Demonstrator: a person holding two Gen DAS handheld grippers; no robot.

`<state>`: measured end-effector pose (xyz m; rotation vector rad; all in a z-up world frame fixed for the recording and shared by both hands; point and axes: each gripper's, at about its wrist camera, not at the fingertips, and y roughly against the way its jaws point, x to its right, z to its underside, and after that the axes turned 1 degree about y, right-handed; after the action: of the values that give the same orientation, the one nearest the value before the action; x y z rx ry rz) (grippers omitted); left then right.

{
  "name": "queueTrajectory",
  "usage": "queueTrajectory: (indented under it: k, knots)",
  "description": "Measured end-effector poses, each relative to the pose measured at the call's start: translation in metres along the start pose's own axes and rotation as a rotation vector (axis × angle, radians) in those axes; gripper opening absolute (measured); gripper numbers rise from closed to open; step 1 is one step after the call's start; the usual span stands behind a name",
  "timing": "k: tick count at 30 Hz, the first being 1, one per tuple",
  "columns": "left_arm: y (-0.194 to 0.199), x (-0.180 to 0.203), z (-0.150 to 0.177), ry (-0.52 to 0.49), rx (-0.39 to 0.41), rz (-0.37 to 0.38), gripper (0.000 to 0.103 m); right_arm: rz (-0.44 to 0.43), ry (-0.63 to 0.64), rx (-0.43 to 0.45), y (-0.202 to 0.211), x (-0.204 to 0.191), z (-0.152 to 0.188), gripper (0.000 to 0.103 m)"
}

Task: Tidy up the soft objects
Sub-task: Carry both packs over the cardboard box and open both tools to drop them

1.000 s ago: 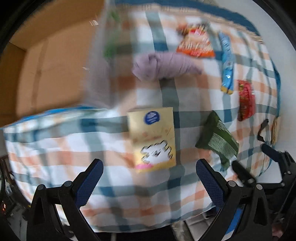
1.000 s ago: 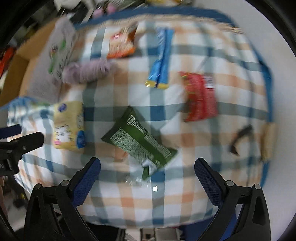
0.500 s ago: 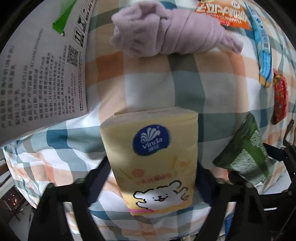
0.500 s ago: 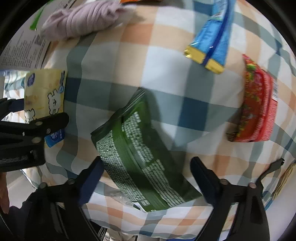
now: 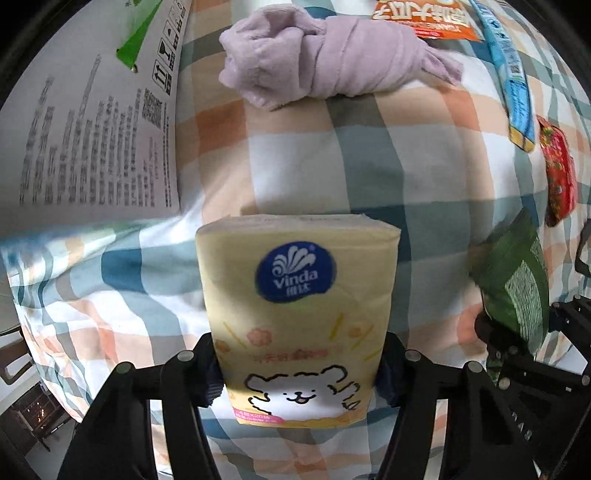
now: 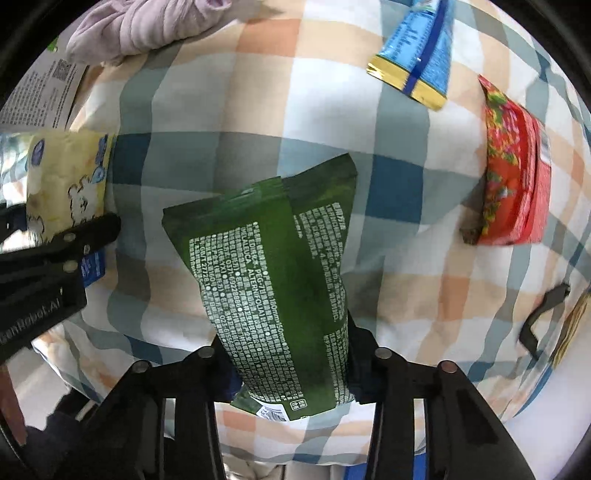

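Observation:
A yellow Vinda tissue pack (image 5: 295,295) lies on the checked cloth (image 5: 369,166). My left gripper (image 5: 299,373) points down over it, its jaws closing, and the blue pads press the pack's two sides near its lower end. A green pouch (image 6: 269,266) with white print sits between the fingers of my right gripper (image 6: 291,365). These jaws are closing too, and the pads touch its edges. The tissue pack (image 6: 66,181) also shows at the left of the right wrist view. A knotted purple cloth (image 5: 325,62) lies beyond the pack.
A printed white box flap (image 5: 92,129) rises at the left. On the cloth further off lie an orange snack bag (image 5: 421,18), a blue packet (image 6: 417,59), a red packet (image 6: 513,173) and a black clip (image 6: 543,314).
Both grippers have come down from high above the cloth with wide jaws. The left now closes around the tissue pack, the right around the green pouch.

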<state>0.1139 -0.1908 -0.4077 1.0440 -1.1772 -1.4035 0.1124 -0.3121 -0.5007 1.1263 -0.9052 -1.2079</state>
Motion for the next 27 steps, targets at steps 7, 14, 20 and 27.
queueTrajectory:
  k: [7,14,20,27]
  knots:
    - [0.017,0.004,0.045,-0.01,0.025,0.02,0.06,-0.065,-0.147,-0.01,-0.013,0.018,0.032,0.039]
    - [0.065,0.002,0.087,-0.026,0.115,0.065,0.06,-0.148,-0.23,0.053,-0.008,0.028,0.071,0.038]
    - [0.135,-0.036,0.12,-0.007,0.234,0.126,0.06,-0.208,-0.212,0.161,0.015,0.009,0.112,0.038]
    - [0.216,-0.138,0.113,0.074,0.341,0.186,0.06,-0.272,-0.107,0.295,0.12,-0.022,0.115,0.038]
